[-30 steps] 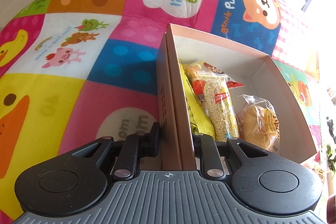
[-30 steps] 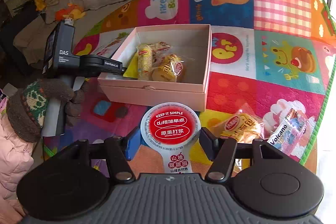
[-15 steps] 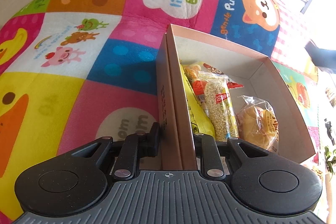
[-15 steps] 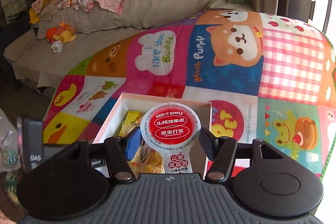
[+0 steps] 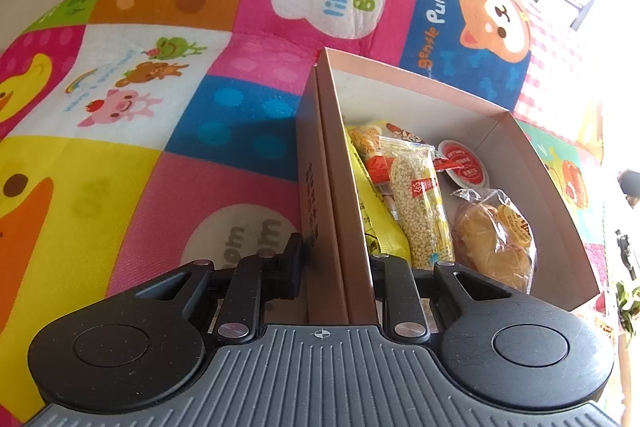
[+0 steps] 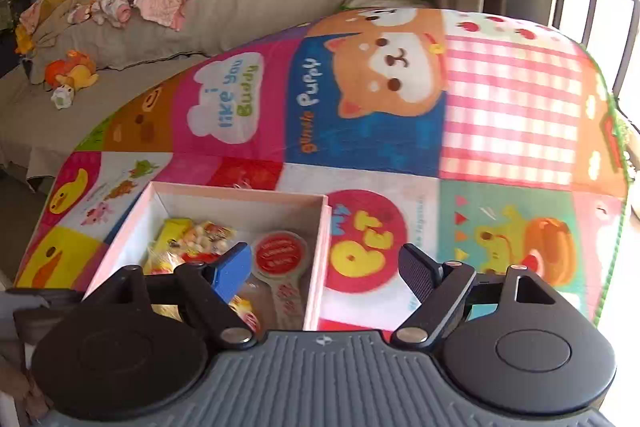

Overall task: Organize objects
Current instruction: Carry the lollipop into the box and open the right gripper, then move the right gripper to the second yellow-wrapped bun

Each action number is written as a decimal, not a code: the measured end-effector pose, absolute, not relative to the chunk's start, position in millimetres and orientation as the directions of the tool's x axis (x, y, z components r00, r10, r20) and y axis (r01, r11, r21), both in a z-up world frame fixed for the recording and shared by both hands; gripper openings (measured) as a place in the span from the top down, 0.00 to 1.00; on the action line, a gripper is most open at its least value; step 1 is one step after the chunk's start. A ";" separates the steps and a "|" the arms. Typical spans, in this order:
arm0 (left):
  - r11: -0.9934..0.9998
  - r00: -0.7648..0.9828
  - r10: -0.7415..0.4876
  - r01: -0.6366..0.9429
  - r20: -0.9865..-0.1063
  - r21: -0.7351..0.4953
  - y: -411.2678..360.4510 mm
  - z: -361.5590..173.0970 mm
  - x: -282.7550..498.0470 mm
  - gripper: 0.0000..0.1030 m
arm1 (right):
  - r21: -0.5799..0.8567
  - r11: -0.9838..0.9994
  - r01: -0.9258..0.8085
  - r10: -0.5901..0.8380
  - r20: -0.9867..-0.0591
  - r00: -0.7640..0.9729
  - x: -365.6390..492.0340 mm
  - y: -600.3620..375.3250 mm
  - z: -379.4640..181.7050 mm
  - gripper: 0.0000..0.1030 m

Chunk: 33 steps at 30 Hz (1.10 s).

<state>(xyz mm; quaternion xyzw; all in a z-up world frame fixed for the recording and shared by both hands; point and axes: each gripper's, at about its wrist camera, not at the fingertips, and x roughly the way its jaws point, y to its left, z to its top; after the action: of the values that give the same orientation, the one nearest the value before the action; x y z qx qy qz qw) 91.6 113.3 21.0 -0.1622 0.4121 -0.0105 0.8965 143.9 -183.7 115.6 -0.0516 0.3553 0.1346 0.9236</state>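
The left gripper (image 5: 334, 259) is clamping the near side wall of the pink box (image 5: 416, 83), 1 finger outside and 1 inside, pads pressed on the cardboard. Dark print is running down the wall's outer face but is too small to read.

The right gripper (image 6: 326, 269) is hovering over the box's right edge with its jaws spread wide; they have just been opening, and nothing is sitting between them. The red-lidded cup (image 6: 280, 253) is lying inside the box, its paper tab pointing toward the camera. In the left wrist view the same cup (image 5: 464, 169) is resting near the far right corner, its white lettering too small to make out here.

Beside it in the box are lying a yellow packet (image 5: 376, 223) along the clamped wall, a puffed-grain bar (image 5: 418, 211) with a red label, a clear-wrapped bun (image 5: 496, 243) carrying a round yellow sticker, and a small snack bag (image 5: 384, 143) behind them.

The box is sitting on a patchwork play mat (image 6: 508, 115). Its squares are reading "i like you Buddy", "gentle Puppy" next to a shiba face, and "PET" on a red circle. A sofa (image 6: 240, 11) with heaped clothes and a plush toy (image 6: 72, 71) is standing behind.
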 end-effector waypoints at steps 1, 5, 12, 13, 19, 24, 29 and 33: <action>0.947 0.661 -0.151 -0.116 -0.735 -0.298 113.1 21.1 91.4 0.77 | -0.019 0.966 -0.258 0.181 -0.662 0.728 133.7 -196.2 114.3 0.20; 0.948 0.661 -0.142 -0.123 -0.737 -0.293 112.2 21.2 90.9 0.77 | -0.065 0.990 -0.125 0.053 -0.646 0.762 97.0 -240.0 100.3 0.18; 0.956 0.653 -0.118 -0.130 -0.748 -0.263 108.2 22.5 92.3 0.79 | -0.011 0.997 0.082 -0.070 -0.644 0.762 44.2 -286.9 55.4 0.18; 0.957 0.650 -0.115 -0.130 -0.751 -0.259 107.9 22.8 93.0 0.79 | 0.010 0.996 0.093 -0.064 -0.651 0.757 41.3 -290.0 48.7 0.18; 0.959 0.641 -0.108 -0.135 -0.760 -0.250 107.1 23.7 94.7 0.80 | 0.121 0.983 0.137 -0.020 -0.673 0.739 42.5 -295.0 24.1 0.18; 0.959 0.641 -0.108 -0.134 -0.760 -0.249 106.7 23.8 94.4 0.80 | 0.095 0.988 0.120 -0.028 -0.660 0.751 44.2 -280.2 25.8 0.18; 0.959 0.639 -0.107 -0.135 -0.761 -0.248 106.4 24.1 94.0 0.80 | 0.057 0.995 0.083 -0.031 -0.617 0.786 31.4 -265.3 34.9 0.18; 0.959 0.640 -0.106 -0.137 -0.761 -0.249 106.5 24.1 93.9 0.80 | 0.079 0.996 0.044 0.014 -0.613 0.790 25.6 -258.1 39.8 0.18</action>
<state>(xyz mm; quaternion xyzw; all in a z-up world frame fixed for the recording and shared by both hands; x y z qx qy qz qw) 93.9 106.5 24.1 -0.1432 0.4240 0.0086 0.8942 25.6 -258.1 39.8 0.0444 0.3239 -0.0080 0.9450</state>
